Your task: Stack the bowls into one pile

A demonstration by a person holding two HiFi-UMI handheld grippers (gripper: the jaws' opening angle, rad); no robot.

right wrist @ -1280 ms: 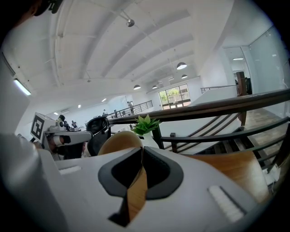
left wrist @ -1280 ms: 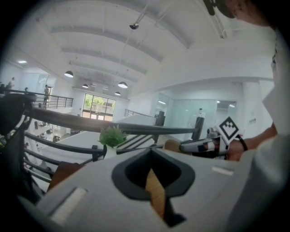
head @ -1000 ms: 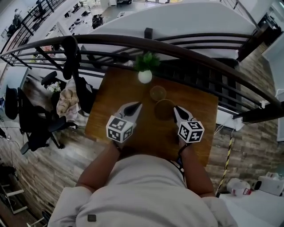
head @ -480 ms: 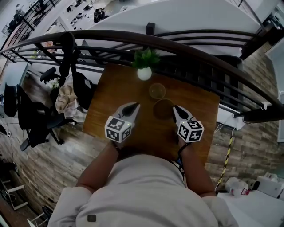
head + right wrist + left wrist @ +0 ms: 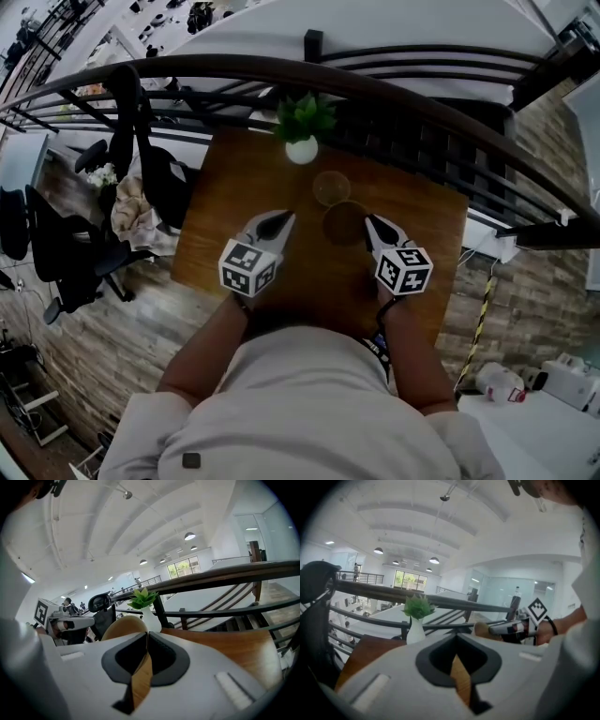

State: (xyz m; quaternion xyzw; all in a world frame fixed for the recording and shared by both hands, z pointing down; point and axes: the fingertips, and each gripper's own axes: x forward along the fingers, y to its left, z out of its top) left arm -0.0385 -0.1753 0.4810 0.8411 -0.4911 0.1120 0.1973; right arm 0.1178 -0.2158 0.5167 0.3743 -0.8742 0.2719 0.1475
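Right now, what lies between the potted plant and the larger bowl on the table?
The smaller bowl sits there, roughly on the line from the potted plant to the larger bowl. The head view shows it.

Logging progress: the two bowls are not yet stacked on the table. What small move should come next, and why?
Probably open the right claw: its jaws are together and empty, close beside the nearer bowl, which sits unstacked in front of the far bowl.

Wooden table by dark curved railing; plank floor; office chairs; pendant lamps.
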